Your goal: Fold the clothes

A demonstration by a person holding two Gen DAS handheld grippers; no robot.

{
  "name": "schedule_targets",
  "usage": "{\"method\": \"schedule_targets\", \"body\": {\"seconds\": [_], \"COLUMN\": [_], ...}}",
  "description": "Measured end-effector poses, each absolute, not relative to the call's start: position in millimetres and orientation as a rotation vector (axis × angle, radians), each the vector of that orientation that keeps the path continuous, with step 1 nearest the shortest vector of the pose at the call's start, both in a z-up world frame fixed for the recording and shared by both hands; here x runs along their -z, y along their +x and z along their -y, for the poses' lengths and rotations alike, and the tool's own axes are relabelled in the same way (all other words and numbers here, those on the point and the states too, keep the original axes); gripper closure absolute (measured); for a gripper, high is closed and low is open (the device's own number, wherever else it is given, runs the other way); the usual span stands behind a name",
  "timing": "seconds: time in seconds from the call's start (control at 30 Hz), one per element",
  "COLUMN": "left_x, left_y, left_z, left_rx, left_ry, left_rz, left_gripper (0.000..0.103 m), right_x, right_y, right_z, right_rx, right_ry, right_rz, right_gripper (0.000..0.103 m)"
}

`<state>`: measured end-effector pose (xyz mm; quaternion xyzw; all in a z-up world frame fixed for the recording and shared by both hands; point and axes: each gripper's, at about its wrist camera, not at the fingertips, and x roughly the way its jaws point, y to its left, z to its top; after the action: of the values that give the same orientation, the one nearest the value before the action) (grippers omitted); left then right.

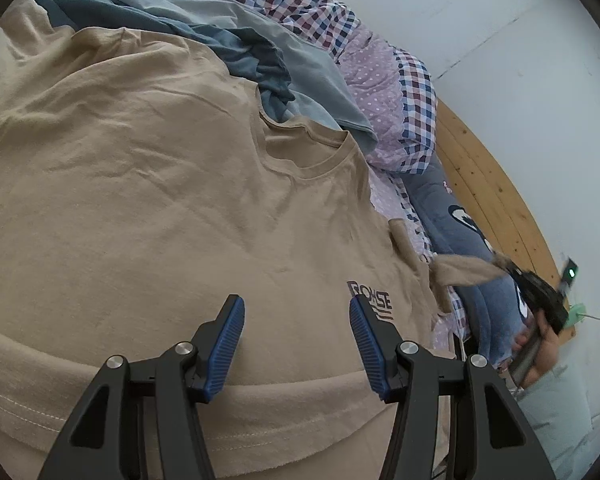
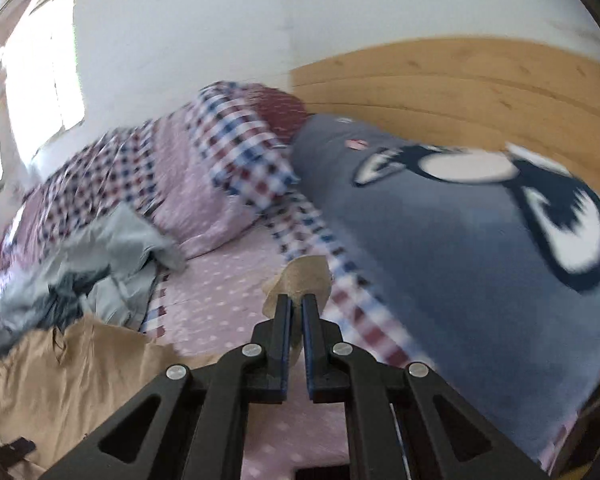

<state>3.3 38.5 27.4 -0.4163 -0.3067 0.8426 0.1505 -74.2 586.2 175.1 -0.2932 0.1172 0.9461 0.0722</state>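
My right tongs (image 2: 296,304) are pressed together on a bit of tan cloth, the sleeve (image 2: 300,276) of the tan T-shirt (image 1: 148,184), and the left wrist view shows that sleeve drawn out taut past the shirt's edge toward the right tongs (image 1: 512,270), with a hand (image 1: 540,344) on the handle behind them. My left tongs (image 1: 296,320) are spread and pinch nothing; they hang just over the lower chest of the shirt, near the dark printed logo (image 1: 370,304).

The shirt lies front-up and spread across the bed, collar (image 1: 312,148) toward the pillows and the hem (image 1: 100,412) nearest me. The body is roughly flat but creased. I see no fold in it yet, so I judge the task to be at its very start: the sleeve on one side is gripped and lifted, and nothing has been laid over.

Still to do, as I read it: bring this sleeve in across the chest, do the same on the far side, then fold hem to collar. Beyond the shirt a heap of grey-blue clothes (image 1: 236,36) sits unfolded against the checked quilt (image 2: 204,168), so more garments appear to wait. A blue pillow (image 2: 460,232) lies by the wooden headboard (image 2: 460,80).
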Motion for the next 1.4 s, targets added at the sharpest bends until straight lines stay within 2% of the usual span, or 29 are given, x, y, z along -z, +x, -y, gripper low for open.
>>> {"method": "schedule_targets", "body": {"seconds": [0.2, 0.47, 0.53, 0.6, 0.63, 0.73, 0.83, 0.93, 1.07, 1.2, 1.27, 1.33, 1.4], "left_x": [-29, -38, -43, -49, -52, -61, -67, -64, -43, -31, -27, -30, -32], "left_y": [4, -2, -3, -2, -1, 2, 5, 2, -5, -7, -7, -8, -11], "left_z": [-42, -29, -26, -17, -12, 6, 25, 39, 51, 59, 62, 58, 54], "left_rx": [-2.412, -2.124, -2.046, -1.993, -1.979, -1.971, -2.026, -2.074, -2.093, -2.095, -2.096, -2.105, -2.115], "left_ry": [-1.161, -1.017, -0.970, -0.906, -0.873, -0.788, -0.765, -0.816, -1.015, -1.077, -1.091, -1.079, -1.079], "left_rz": [0.890, 1.132, 1.182, 1.239, 1.266, 1.319, 1.314, 1.310, 1.342, 1.376, 1.387, 1.369, 1.346], "left_gripper": [0.045, 0.045, 0.045, 0.038, 0.029, 0.027, 0.026, 0.021, 0.021, 0.021, 0.021, 0.021, 0.020], "right_x": [-199, -295, -312, -326, -332, -336, -319, -278, -211, -169, -161, -156, -152], "right_y": [-61, -68, -68, -68, -68, -65, -70, -74, -81, -91, -93, -94, -96], "right_z": [-591, -446, -395, -344, -318, -249, -187, -130, -74, -46, -40, -33, -30], "right_rx": [-2.898, -3.298, -3.384, -3.452, -3.480, -3.549, -3.575, -3.532, -3.405, -3.340, -3.356, -3.361, -3.324], "right_ry": [-0.866, -0.785, -0.770, -0.753, -0.747, -0.765, -0.897, -1.164, -1.497, -1.656, -1.704, -1.760, -1.855], "right_rz": [-0.358, -0.042, 0.090, 0.236, 0.308, 0.472, 0.583, 0.705, 0.842, 0.858, 0.796, 0.799, 0.799], "right_gripper": [0.098, 0.098, 0.099, 0.099, 0.099, 0.099, 0.099, 0.099, 0.098, 0.098, 0.098, 0.095, 0.086]}}
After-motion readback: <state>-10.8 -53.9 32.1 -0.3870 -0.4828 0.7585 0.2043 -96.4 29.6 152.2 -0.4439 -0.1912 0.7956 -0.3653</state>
